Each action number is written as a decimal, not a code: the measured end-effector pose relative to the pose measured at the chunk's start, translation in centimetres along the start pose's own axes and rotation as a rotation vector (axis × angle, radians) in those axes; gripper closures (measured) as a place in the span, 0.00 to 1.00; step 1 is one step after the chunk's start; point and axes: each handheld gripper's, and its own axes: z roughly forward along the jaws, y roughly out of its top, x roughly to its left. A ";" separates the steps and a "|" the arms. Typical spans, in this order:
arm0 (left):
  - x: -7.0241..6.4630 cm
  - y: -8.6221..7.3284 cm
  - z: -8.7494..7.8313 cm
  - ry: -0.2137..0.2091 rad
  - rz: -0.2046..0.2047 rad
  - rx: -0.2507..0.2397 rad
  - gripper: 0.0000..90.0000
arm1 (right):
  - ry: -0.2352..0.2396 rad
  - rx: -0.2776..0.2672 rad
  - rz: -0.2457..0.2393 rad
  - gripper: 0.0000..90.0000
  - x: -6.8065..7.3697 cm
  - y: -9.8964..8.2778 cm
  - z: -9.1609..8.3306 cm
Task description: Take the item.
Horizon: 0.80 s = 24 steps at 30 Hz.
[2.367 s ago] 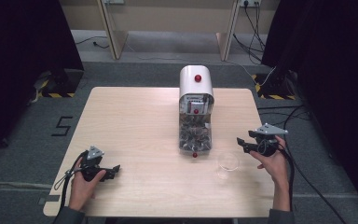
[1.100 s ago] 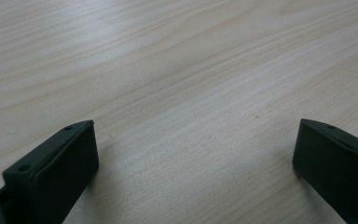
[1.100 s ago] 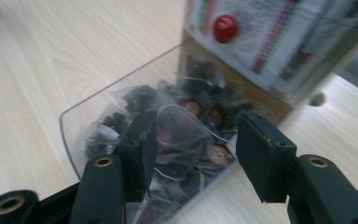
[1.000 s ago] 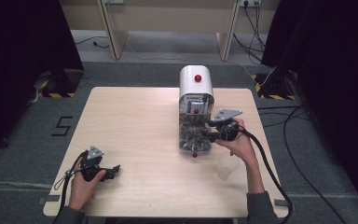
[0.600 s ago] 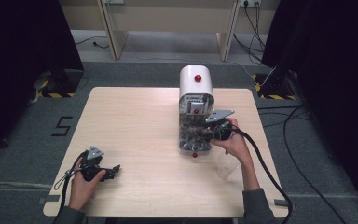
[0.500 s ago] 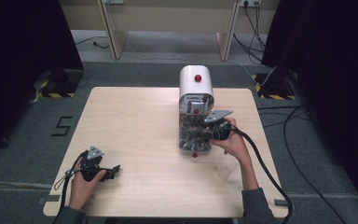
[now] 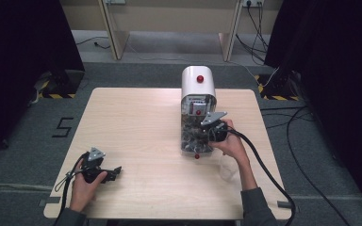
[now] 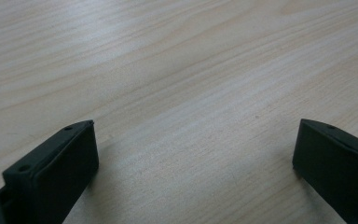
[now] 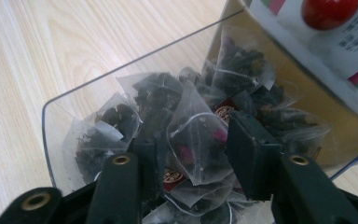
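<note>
That clear plastic bin (image 9: 56,140) under the white round-topped dispenser with red knobs (image 7: 198,89) is stuffed with see-through pyramid tea bags, dark leaves inside. Your right gripper (image 9: 193,154) is down in the pile with one pyramid tea bag with pink buds (image 9: 198,140) sitting right between its fingers; the jaws have just been closing, and I can't tell if the pads press it yet. Your left gripper (image 8: 193,154) has its fingers spread wide over the pale wooden table (image 8: 177,70), with only bare wood between them.
</note>
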 end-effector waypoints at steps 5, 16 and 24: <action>0.0 0.0 0.0 0.000 0.000 0.000 0.00 | 0.018 0.027 -0.009 0.82 0.0 -0.2 0.1; 0.0 0.0 0.0 0.000 0.000 0.000 0.00 | 0.002 -0.075 -0.032 0.99 -0.1 -0.1 -2.1; 0.0 0.0 0.0 0.000 0.000 -0.001 0.00 | -0.052 -0.179 -0.040 1.00 0.1 0.2 -5.1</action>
